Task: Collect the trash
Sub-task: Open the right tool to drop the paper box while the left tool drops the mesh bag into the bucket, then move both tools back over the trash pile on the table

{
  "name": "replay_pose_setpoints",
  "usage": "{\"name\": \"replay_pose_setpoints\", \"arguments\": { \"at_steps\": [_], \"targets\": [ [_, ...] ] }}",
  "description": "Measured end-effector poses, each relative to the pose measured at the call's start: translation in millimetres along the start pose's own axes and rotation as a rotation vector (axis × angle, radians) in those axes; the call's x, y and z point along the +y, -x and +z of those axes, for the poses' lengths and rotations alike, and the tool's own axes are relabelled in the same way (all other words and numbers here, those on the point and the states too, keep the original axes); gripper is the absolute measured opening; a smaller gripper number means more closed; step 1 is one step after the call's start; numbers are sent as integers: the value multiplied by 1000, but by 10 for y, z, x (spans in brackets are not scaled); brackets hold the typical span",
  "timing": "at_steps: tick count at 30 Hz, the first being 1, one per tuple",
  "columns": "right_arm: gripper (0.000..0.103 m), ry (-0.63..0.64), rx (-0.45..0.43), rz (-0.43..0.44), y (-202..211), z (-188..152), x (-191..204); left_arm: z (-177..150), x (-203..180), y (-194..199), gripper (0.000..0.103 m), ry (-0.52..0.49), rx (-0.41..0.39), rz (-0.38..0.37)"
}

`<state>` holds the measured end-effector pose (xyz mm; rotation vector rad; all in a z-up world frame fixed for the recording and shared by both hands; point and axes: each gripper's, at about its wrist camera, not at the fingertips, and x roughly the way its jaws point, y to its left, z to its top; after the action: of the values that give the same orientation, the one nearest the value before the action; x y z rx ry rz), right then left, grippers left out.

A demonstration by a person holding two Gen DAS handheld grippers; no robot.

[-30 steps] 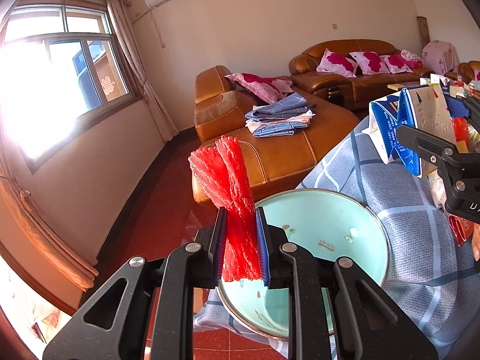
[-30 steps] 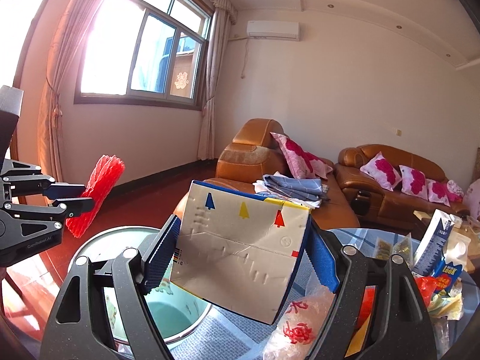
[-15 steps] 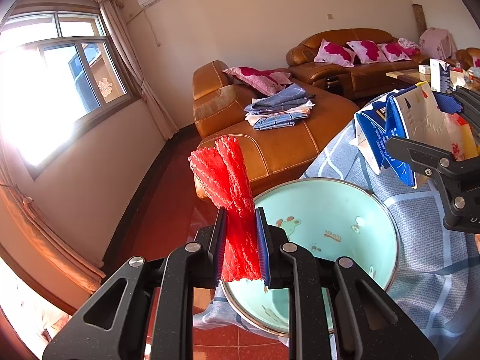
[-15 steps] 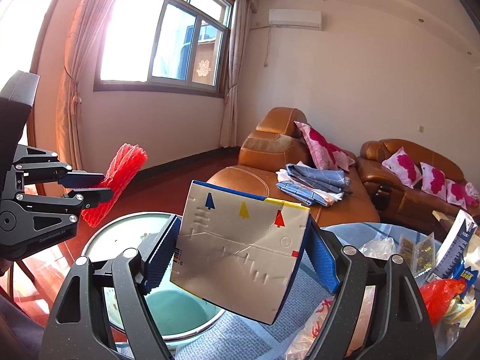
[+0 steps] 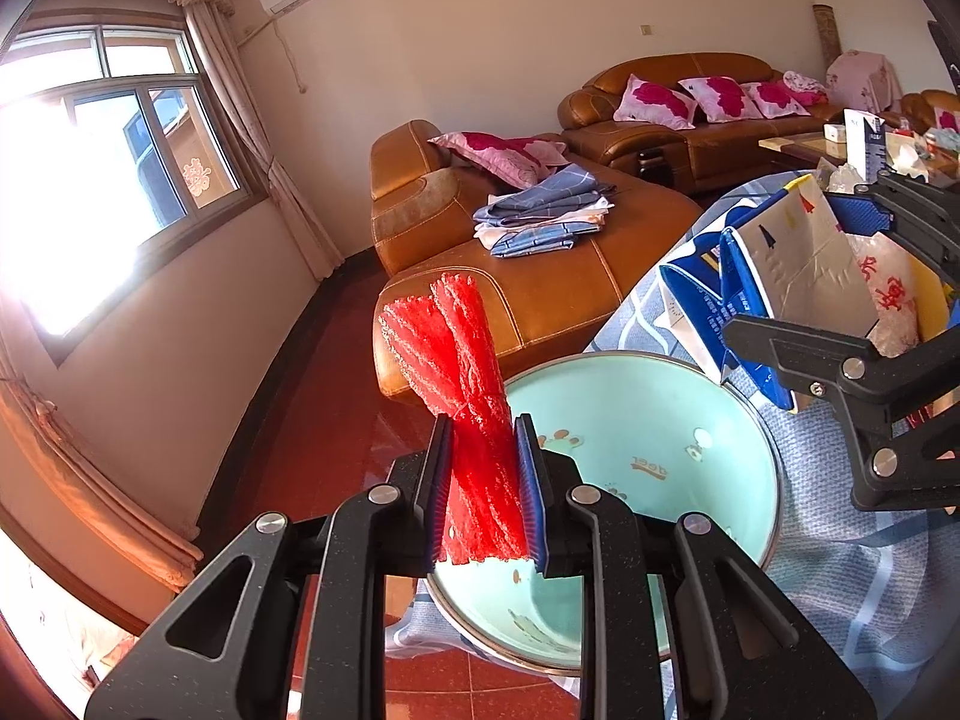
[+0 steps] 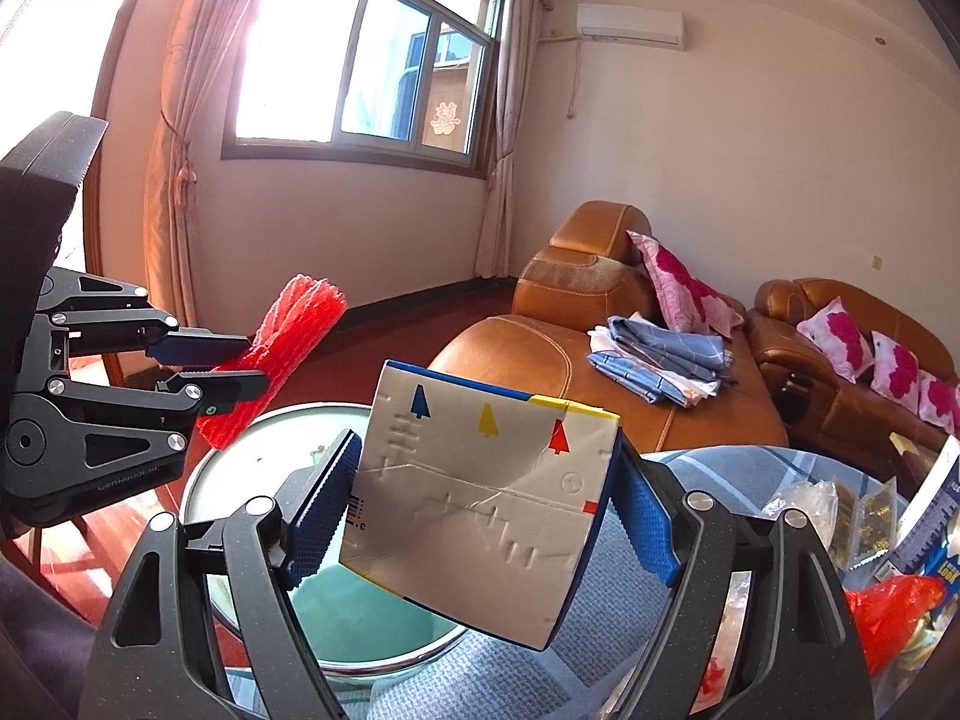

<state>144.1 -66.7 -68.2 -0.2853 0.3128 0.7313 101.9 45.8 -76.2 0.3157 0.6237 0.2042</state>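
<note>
left gripper, jaws just easing apart, pinched the light, squashy red foam net low, above the teal basin; right gripper clamped a stiff, crushable carton across its sides.

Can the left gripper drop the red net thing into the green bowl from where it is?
Probably yes. The left gripper, its jaws just opening, holds the red net right over the green bowl's rim, with nothing in between.
</note>
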Motion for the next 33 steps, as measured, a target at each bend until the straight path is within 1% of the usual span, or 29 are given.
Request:
{"name": "replay_pose_setpoints", "arguments": {
  "at_steps": [1,2,3,4,5,6,10,12,14,17,20,24,26,33],
  "targets": [
    [81,-3,3,-1,-6,2,-3,-6,-11,-6,27,-2,3,-2],
    [90,-9,2,0,-3,3,-13,-24,-2,-11,32,-2,5,-11],
    [91,-15,-3,12,2,-1,-23,-34,-7,-15,35,-2,8,-19],
    [92,-20,-7,17,9,2,-35,-43,-14,-22,37,-5,12,-20],
    [92,-26,-5,14,6,3,-46,-49,-20,-20,42,-8,11,-19],
    [92,-31,-4,10,2,-2,-54,-55,-24,-17,44,-10,9,-20],
    [92,-43,-14,-14,30,-9,-69,-59,-13,-17,46,-6,9,-22],
    [92,-55,-17,-37,43,-21,-86,-59,-13,-10,50,-5,6,-21],
    [92,-80,-23,-78,53,-22,-137,-63,-18,3,53,1,2,-26],
    [92,-122,-34,-149,120,-33,-216,-46,-35,20,54,-1,-2,-39],
    [92,-157,-14,-209,213,-66,-268,-35,-99,61,57,4,-14,-62],
    [92,-205,-19,-269,491,-111,-351,-21,-266,88,58,-9,-19,-109],
    [92,-216,-20,-313,661,-147,-407,-3,-382,113,58,-23,-24,-133],
    [92,-293,10,-509,1154,-419,-647,47,-773,221,58,-60,-60,-219]
  ]
}}
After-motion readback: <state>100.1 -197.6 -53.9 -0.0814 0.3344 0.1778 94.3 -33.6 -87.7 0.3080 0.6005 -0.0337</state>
